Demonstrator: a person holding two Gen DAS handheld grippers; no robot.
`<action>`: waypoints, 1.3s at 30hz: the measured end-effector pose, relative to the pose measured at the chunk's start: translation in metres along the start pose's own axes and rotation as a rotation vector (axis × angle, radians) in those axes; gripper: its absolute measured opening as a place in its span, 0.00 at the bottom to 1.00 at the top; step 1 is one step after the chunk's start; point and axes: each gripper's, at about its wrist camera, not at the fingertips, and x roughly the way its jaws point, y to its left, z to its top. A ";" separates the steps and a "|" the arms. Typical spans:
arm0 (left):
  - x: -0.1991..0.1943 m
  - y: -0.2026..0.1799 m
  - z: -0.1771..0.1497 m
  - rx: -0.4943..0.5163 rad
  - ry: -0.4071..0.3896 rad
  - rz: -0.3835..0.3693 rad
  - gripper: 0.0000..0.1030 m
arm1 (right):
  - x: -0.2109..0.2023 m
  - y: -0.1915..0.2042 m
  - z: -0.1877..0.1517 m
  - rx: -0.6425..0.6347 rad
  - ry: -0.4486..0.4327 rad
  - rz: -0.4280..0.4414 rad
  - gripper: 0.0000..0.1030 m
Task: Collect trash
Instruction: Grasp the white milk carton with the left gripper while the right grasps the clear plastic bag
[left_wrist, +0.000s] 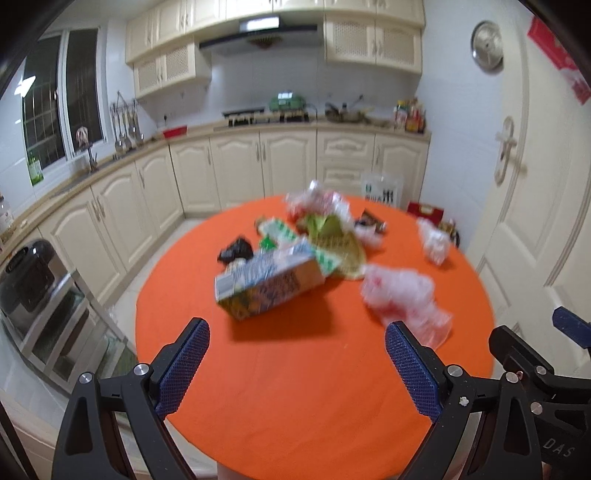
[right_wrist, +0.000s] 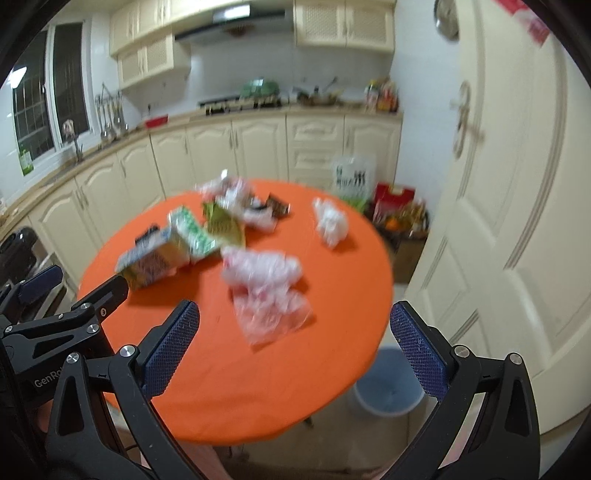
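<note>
Trash lies on a round orange table (left_wrist: 295, 369). A printed carton (left_wrist: 269, 284) lies on its side at the middle; it also shows in the right wrist view (right_wrist: 155, 260). A crumpled clear plastic bag with red print (left_wrist: 402, 295) lies to its right, also in the right wrist view (right_wrist: 266, 288). Behind are a green-white wrapper (left_wrist: 280, 232), a yellow-green wrapper (left_wrist: 332, 240), a black scrap (left_wrist: 236, 251) and a white plastic wad (left_wrist: 434, 240). My left gripper (left_wrist: 297, 369) is open and empty before the carton. My right gripper (right_wrist: 293, 350) is open and empty before the plastic bag.
A blue bin (right_wrist: 388, 384) stands on the floor beside the table's right edge. A white door (right_wrist: 517, 184) is at the right. Cream cabinets (left_wrist: 236, 173) and a counter run behind the table. Bags and boxes (right_wrist: 391, 206) sit on the floor at the back.
</note>
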 end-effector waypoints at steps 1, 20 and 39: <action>0.006 0.002 -0.001 -0.002 0.011 0.003 0.90 | 0.007 0.001 -0.003 0.000 0.021 0.003 1.00; 0.075 0.069 0.003 -0.119 0.121 0.027 0.91 | 0.089 0.014 0.015 -0.017 0.170 0.084 1.00; 0.133 0.090 0.052 -0.112 0.138 -0.109 0.91 | 0.178 0.025 0.036 -0.009 0.231 0.158 0.82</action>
